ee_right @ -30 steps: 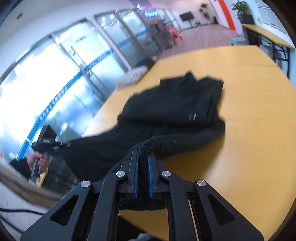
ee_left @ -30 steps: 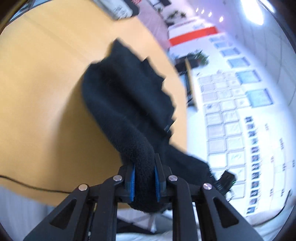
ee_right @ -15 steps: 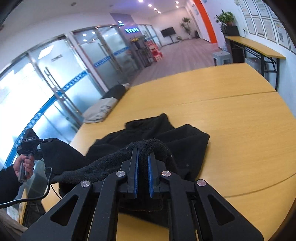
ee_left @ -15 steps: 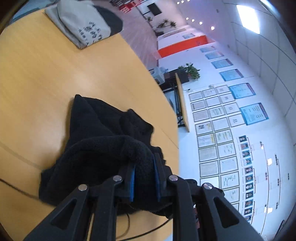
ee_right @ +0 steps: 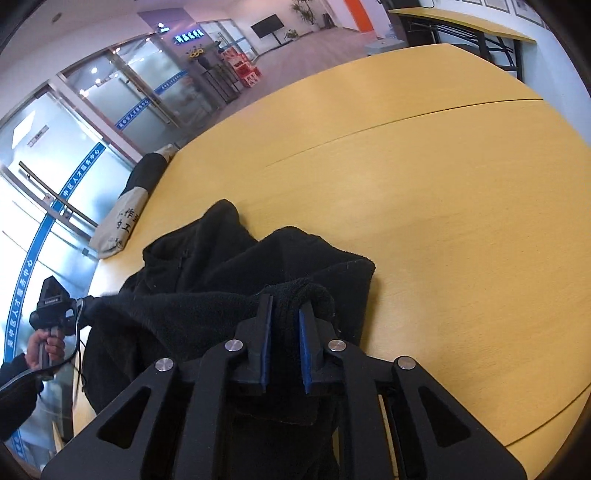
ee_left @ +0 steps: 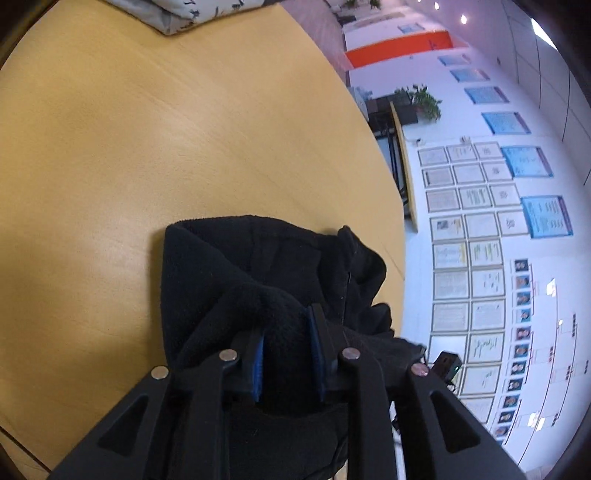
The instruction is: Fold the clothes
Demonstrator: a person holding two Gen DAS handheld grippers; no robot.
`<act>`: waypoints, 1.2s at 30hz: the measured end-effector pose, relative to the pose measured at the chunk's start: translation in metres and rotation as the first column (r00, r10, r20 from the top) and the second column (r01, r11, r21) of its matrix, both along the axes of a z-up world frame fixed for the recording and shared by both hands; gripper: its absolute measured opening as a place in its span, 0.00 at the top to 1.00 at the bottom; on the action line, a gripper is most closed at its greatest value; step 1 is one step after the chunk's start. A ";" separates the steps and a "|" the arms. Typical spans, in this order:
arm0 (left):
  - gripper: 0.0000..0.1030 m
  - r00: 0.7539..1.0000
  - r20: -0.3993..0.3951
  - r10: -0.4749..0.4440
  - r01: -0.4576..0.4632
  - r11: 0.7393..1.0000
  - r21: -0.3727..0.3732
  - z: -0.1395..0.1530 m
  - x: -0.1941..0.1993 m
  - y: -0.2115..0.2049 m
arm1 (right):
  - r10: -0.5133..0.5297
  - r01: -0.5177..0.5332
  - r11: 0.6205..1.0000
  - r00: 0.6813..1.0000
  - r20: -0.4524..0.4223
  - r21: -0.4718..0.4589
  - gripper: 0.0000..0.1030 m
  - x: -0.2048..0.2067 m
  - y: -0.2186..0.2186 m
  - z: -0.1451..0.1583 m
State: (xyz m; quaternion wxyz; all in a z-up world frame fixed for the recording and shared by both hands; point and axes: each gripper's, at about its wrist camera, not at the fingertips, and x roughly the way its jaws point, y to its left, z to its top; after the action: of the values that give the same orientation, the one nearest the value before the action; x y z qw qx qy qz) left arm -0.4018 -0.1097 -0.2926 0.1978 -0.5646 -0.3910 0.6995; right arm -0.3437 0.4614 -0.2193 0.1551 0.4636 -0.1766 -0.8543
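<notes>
A black fleece jacket lies bunched on the yellow wooden table, doubled over itself with a zip showing. My left gripper is shut on a thick roll of its edge, low over the heap. In the right wrist view the same jacket spreads to the left, and my right gripper is shut on another rolled part of that edge. The left gripper shows there too, held by a hand at the table's left side, with fleece stretched between the two grippers.
A beige printed bag lies at the far table edge, also seen as the bag at the top. A seam crosses the tabletop. Glass doors stand left, a wall of framed notices right.
Both grippers have carried the held fleece edge forward and down over the rest of the jacket. The garment, stretched out before, now sits doubled in a compact heap.
</notes>
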 end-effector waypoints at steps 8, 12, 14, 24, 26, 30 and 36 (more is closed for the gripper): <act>0.28 0.967 -0.255 -0.024 -0.036 0.973 -0.230 0.101 0.052 -0.034 | 0.005 0.029 0.991 0.968 -0.249 0.131 0.09 0.026 0.007 0.086; 0.26 0.947 -0.315 -0.067 -0.032 0.954 -0.299 0.115 0.054 -0.040 | 0.216 -0.137 0.934 0.952 -0.217 0.331 0.06 0.034 -0.014 0.089; 0.26 0.944 -0.299 -0.140 0.029 0.938 -0.345 0.107 0.055 -0.030 | 0.293 -0.221 0.901 0.945 -0.148 0.375 0.06 0.032 -0.022 0.072; 0.26 0.933 -0.153 -0.325 0.224 0.860 -0.458 0.019 0.024 0.010 | 0.242 -0.242 0.936 0.970 0.034 0.256 0.31 -0.051 -0.004 -0.006; 0.27 0.934 -0.156 -0.323 0.224 0.865 -0.448 0.015 0.019 0.012 | 0.264 -0.274 0.936 0.962 0.073 0.223 0.70 -0.059 -0.008 -0.015; 0.65 0.938 -0.191 -0.288 0.201 0.904 -0.376 0.018 0.013 0.005 | 0.259 -0.252 0.949 0.966 -0.015 0.190 0.92 -0.051 -0.010 0.004; 0.86 0.938 -0.262 -0.227 0.151 0.947 -0.282 0.029 0.020 -0.019 | 0.103 -0.104 0.991 0.995 0.009 0.086 0.90 -0.047 0.039 -0.014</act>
State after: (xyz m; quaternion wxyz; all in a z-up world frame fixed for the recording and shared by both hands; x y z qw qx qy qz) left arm -0.3819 -0.1291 -0.2637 0.2449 -0.5115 -0.2068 0.7973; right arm -0.3908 0.5004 -0.2334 0.1786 0.4805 -0.1157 -0.8508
